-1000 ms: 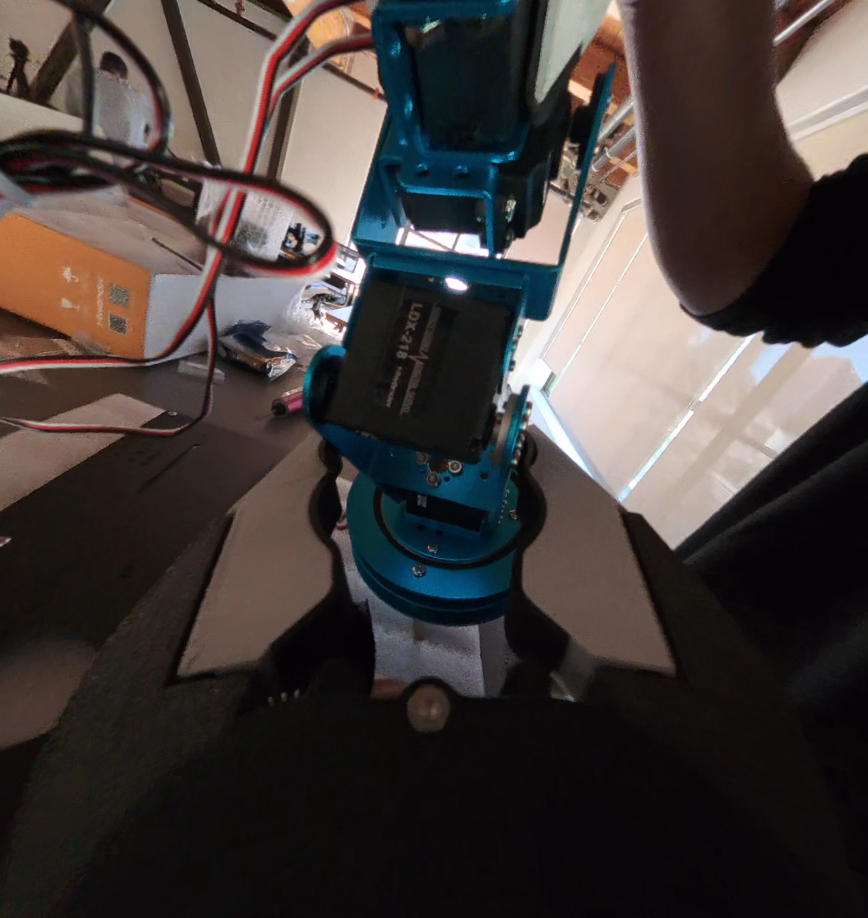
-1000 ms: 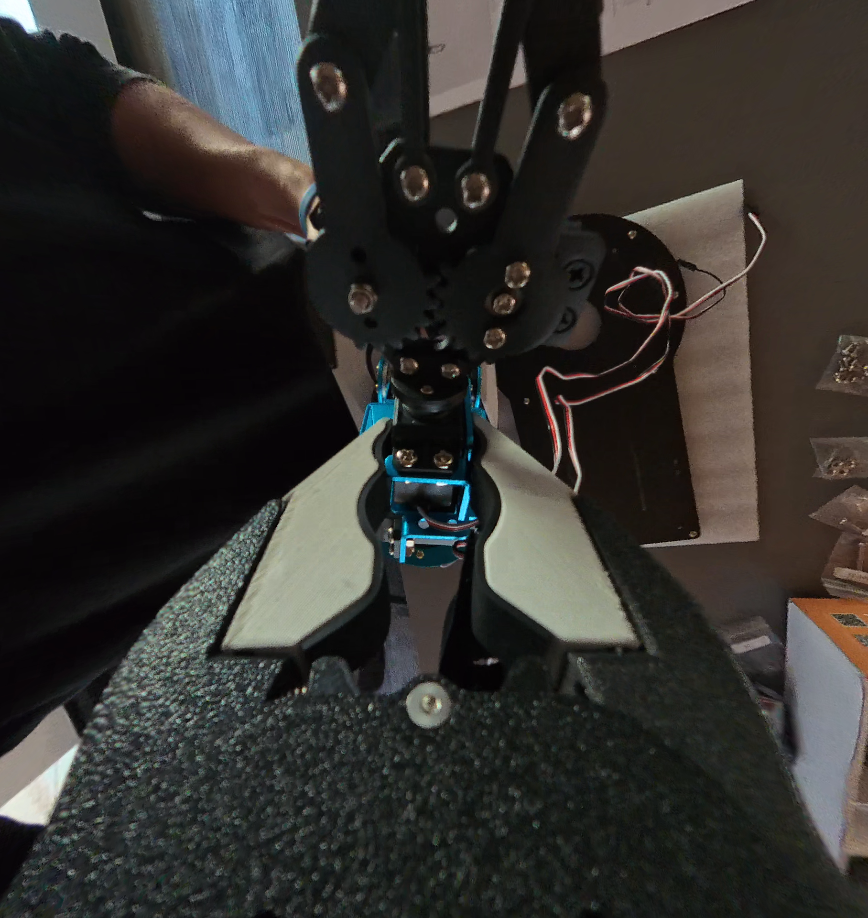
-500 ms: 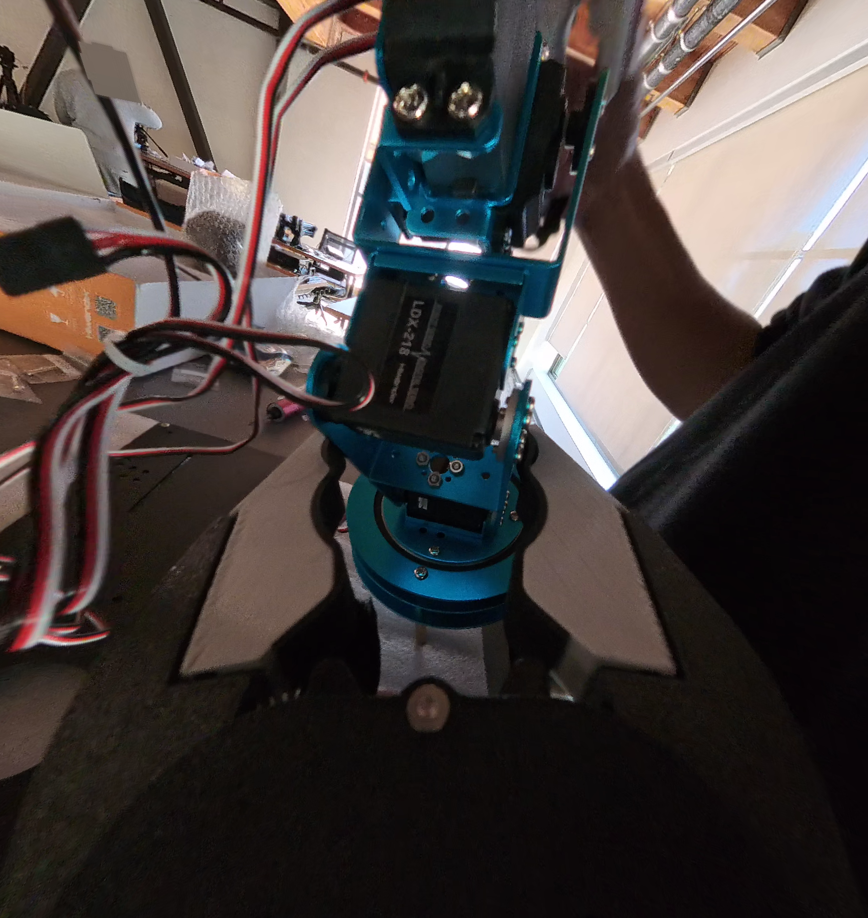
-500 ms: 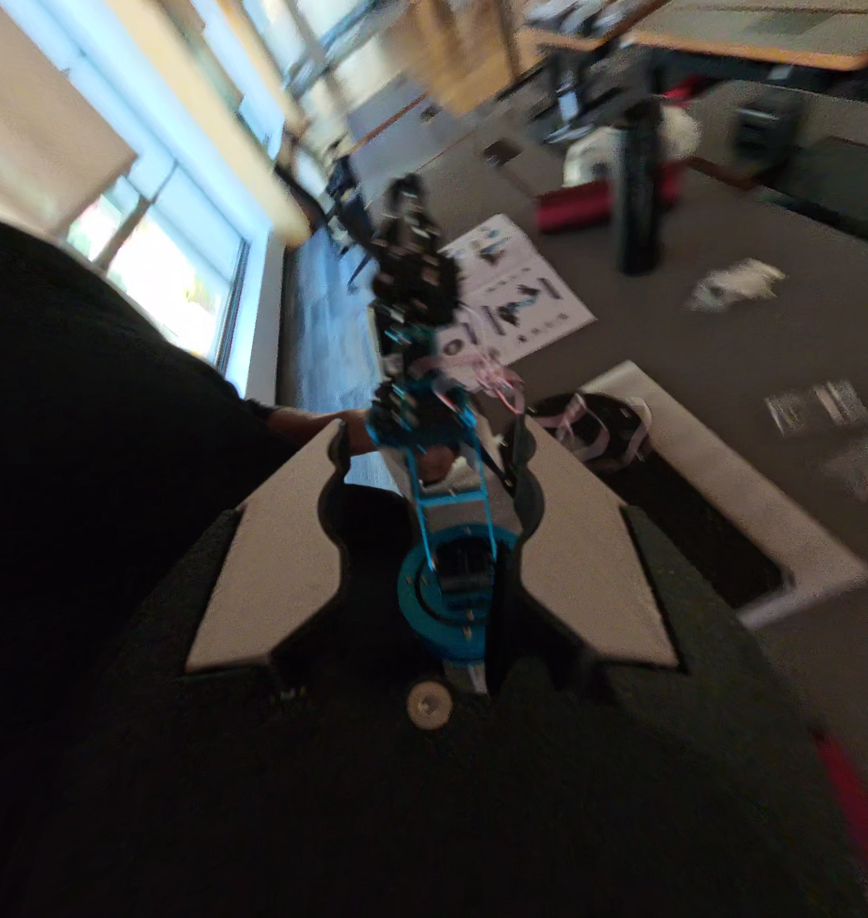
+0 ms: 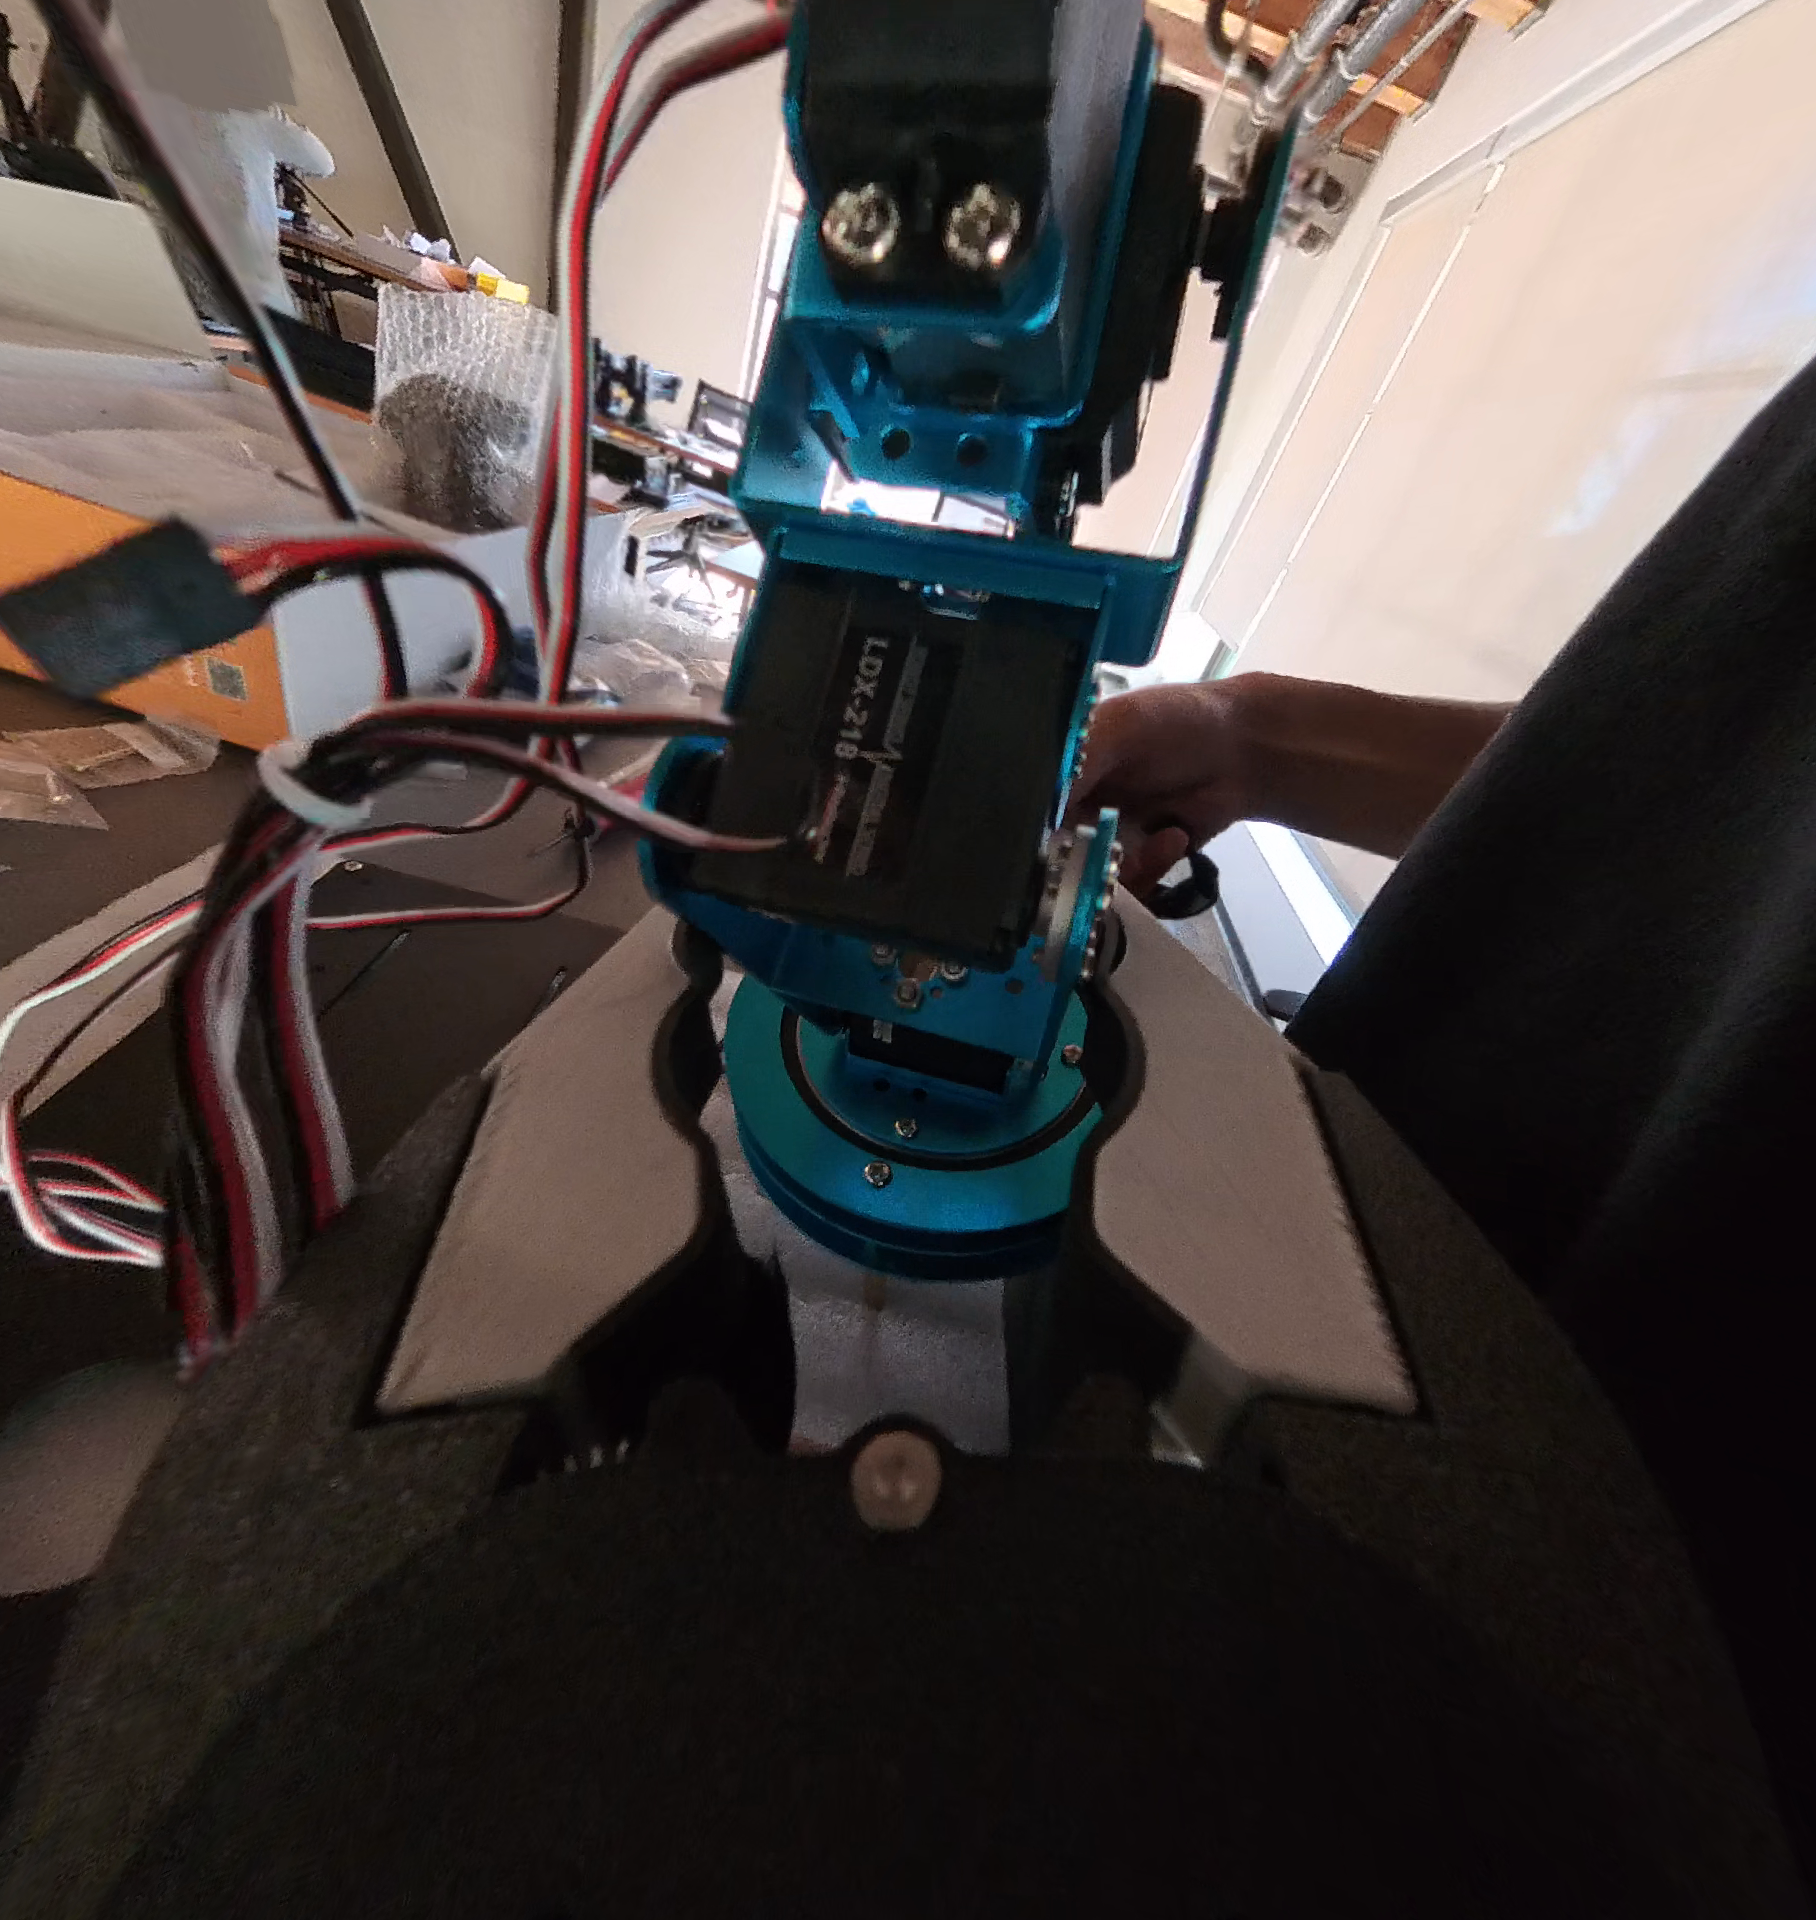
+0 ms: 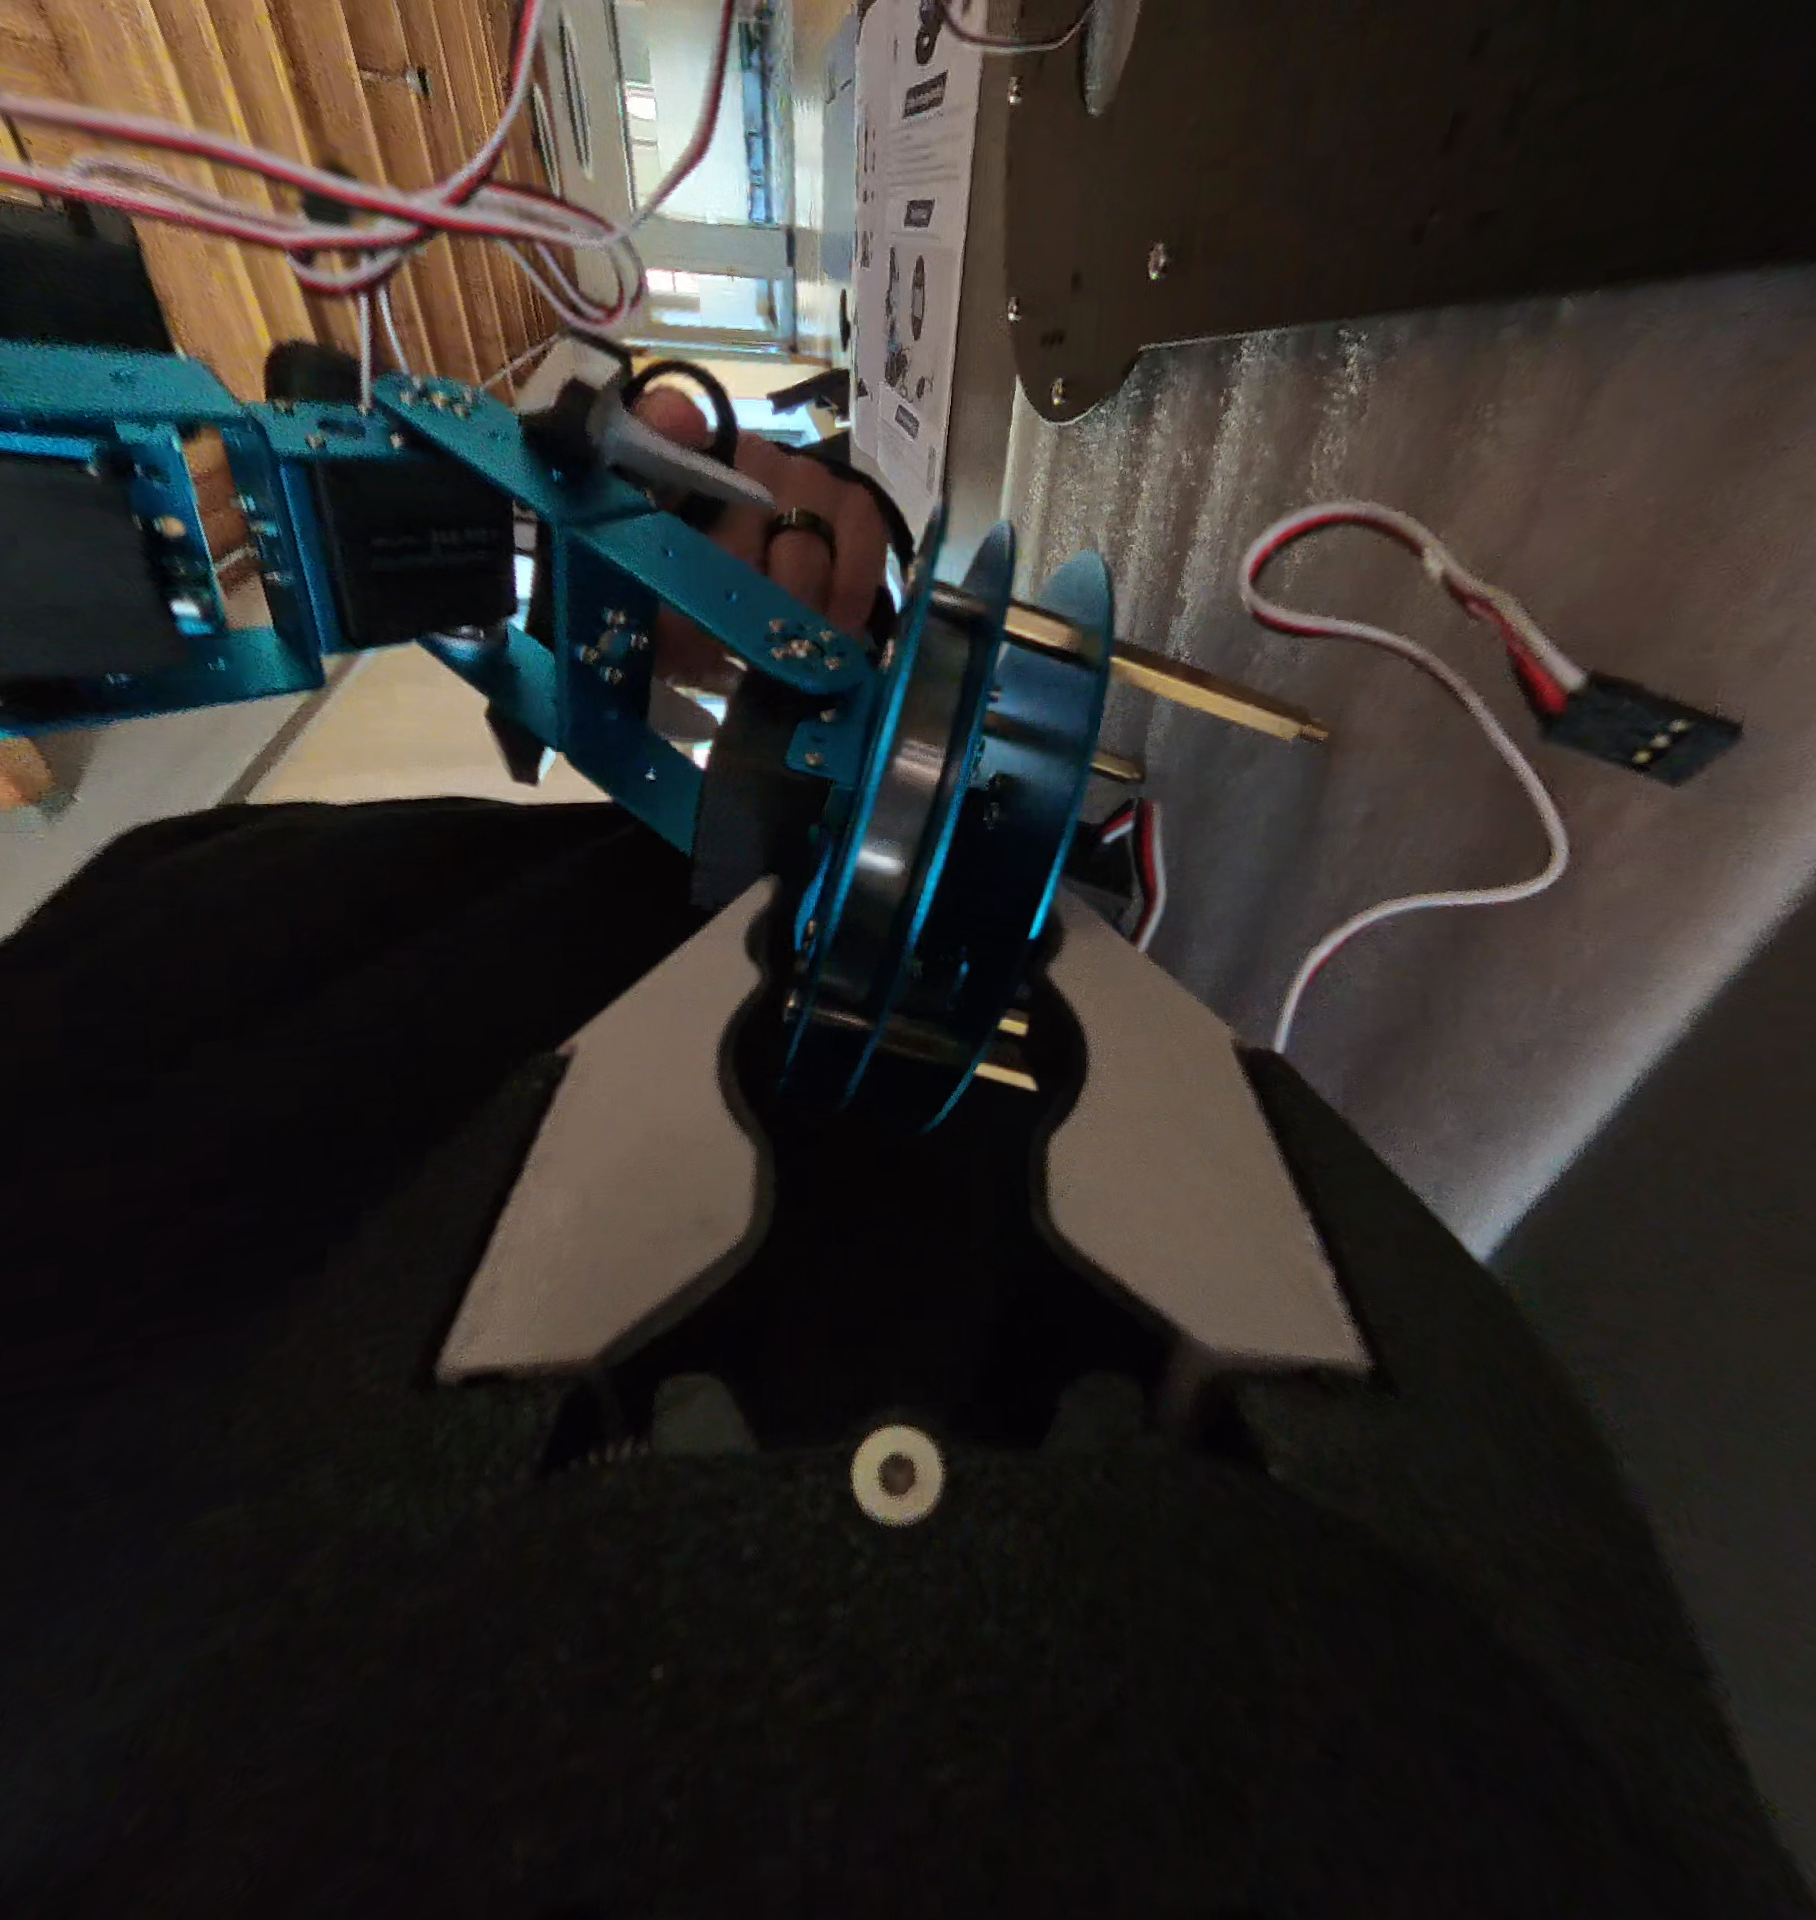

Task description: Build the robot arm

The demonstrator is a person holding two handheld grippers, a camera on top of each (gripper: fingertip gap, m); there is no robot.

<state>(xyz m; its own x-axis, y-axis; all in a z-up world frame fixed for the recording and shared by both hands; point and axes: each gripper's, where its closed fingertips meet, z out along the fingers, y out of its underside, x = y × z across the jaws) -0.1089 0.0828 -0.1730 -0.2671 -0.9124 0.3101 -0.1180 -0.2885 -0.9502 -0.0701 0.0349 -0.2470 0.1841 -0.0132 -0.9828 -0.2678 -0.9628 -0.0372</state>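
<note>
**Left wrist view.**
- Left gripper [image 5: 909, 1091]: clenched on the round blue metal base [image 5: 914, 1174] of a small blue anodised servo arm [image 5: 945, 499]. The curved notches of both fingers press against the base's rim.
- The arm's long axis runs straight away from the tongs and up the frame. A black servo block [image 5: 883, 790] sits just above the base.
- White foam pad [image 5: 883, 1340]: directly beneath the base, between the jaws.
- Red, white and black servo leads [image 5: 260, 1039]: hang loose to the left and end in a black plug [image 5: 119, 613].
- Orange-and-white carton [image 5: 52, 561] and clear bubble-wrap bundle [image 5: 457, 384]: well apart, at the far left.
- A person's hand [image 5: 1164, 769]: just beside the servo on the right.

**Right wrist view.**
- Right gripper [image 6: 904, 997]: closed on the same base, here edge-on as stacked blue discs [image 6: 945, 790]. The fingertips sit against the outer discs from either side, though contact is a little blurred.
- The arm lies crosswise here, reaching left from the tongs. Both grippers sit at the base end.

**Only in this view.**
- Brass standoff posts [image 6: 1226, 696] project from the discs' underside to the right.
- A ringed hand [image 6: 790, 551] is behind the arm's bracket.
- Black perforated plate [image 6: 1403, 156], grey foam sheet [image 6: 1506, 499] and printed sheet [image 6: 914, 260] lie beyond.
</note>
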